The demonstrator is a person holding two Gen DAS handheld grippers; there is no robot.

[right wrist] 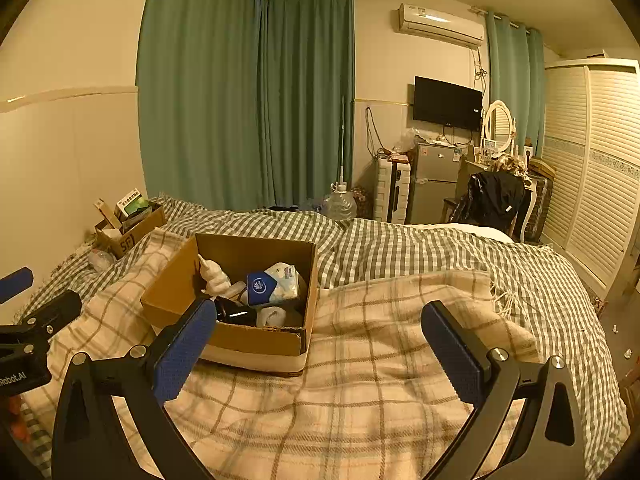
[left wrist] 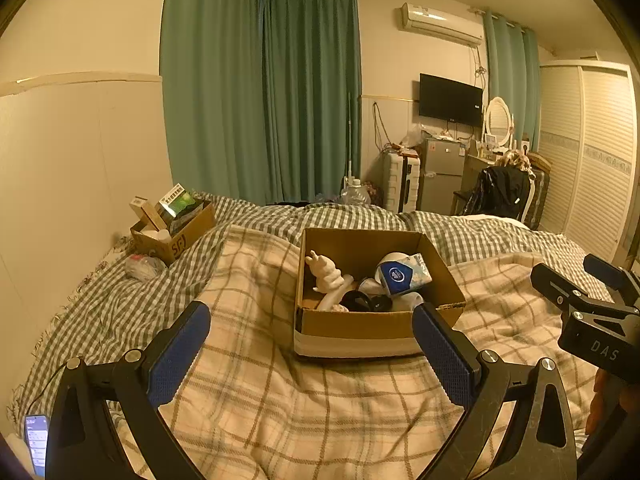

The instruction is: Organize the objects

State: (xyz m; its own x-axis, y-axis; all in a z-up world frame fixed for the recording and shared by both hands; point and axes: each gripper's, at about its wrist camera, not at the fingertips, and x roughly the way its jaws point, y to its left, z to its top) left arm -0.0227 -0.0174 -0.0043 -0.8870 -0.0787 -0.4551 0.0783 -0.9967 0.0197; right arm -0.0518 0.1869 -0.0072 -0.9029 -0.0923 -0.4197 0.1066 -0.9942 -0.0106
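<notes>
L gripper (left wrist: pixel 311 334) jaws wide, empty, hovering just in front of cardboard box (left wrist: pixel 356 326) on plaid blanket (left wrist: pixel 280 400). R gripper (right wrist: pixel 318 338) also wide, nothing held, to box's right.

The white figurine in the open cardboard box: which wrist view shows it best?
The left wrist view: the white figurine stands unobstructed against the cardboard box wall, ears and body clear. In the right wrist view it appears smaller, its base partly hidden by the box's near wall.
</notes>
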